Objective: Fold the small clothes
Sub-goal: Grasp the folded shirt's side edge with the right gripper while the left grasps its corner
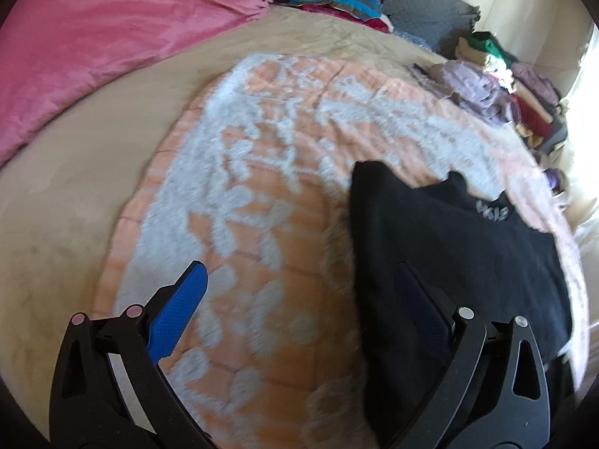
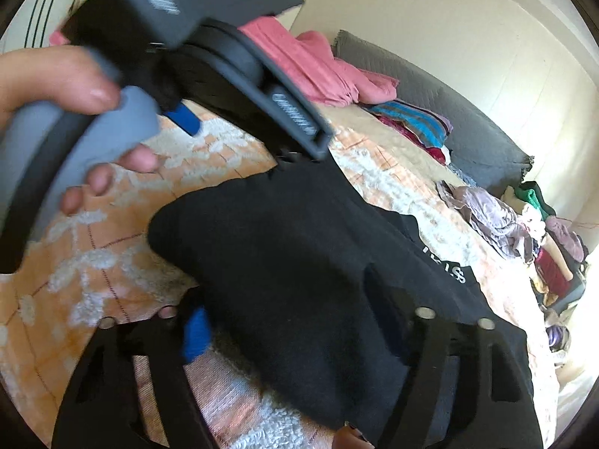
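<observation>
On the bed, a black garment [image 2: 299, 262] lies mid-fold between the half-open right tongs [image 2: 295, 329], not visibly gripped; left tongs [image 1: 299, 299] gape empty; next, pinch an edge.

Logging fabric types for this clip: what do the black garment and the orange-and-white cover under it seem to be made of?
Black garment: probably a soft, matte knit such as cotton jersey or fleece; it drapes limply and shows no sheen. Orange-and-white cover: looks like a quilted blanket with raised, fuzzy white tufts, perhaps chenille; stitched grid lines show on the orange ground.

Black tongs [image 1: 299, 280] with blue textured pads [image 1: 179, 310], silver rivets and grey handle [image 2: 123, 127].
</observation>
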Available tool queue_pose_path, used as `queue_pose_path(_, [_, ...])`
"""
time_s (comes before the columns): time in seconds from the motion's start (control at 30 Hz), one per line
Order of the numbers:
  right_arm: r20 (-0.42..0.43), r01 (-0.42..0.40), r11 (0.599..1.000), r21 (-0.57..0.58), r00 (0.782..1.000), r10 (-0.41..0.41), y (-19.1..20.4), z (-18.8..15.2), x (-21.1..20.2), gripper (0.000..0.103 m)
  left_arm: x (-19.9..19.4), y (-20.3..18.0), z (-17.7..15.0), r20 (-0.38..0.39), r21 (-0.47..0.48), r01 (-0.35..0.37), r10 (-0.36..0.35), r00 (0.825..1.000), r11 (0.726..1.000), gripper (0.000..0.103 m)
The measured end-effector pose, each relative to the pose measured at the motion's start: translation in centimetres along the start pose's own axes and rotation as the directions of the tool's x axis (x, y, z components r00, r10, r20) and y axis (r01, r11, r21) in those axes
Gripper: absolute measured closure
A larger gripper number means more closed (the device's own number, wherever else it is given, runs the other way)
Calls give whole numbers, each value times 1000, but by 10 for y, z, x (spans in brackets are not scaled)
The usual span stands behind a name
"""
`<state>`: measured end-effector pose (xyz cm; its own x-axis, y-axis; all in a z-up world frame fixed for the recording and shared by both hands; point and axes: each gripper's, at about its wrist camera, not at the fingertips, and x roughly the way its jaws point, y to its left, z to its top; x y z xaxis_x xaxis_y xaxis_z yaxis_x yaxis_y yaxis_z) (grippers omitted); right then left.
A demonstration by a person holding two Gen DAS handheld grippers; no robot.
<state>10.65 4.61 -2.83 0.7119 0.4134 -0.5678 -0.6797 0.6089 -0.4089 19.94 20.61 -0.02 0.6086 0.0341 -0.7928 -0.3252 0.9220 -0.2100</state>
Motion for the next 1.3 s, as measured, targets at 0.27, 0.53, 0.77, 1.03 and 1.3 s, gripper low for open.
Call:
queue_pose_path(0.27, [45, -34, 999, 30, 998, 32, -4, -4, -15, 89, 32, -22, 17, -93, 21, 40, -38, 995, 999, 10])
queue_pose_path(0.53, [60, -30, 998, 59, 998, 26, -1, -8, -26, 94, 42, -26, 14, -95, 2, 104, -103, 990, 995, 10])
queue_pose_path(0.77, [67, -17, 997, 79, 998, 12, 1, -11, -34, 94, 37, -35, 13, -70, 12, 170, -169, 983, 985, 31])
queue_pose_path(1.03, [73, -31, 992, 122, 997, 22, -5, -11, -38, 94, 37, -48, 13, -68, 52, 210, -206, 976, 976, 80])
queue_pose_path(1.3, [103, -27, 986, 167, 995, 10, -13, -11, -49, 95, 19, -56, 15, -35, 72, 224, -222, 975, 972, 91])
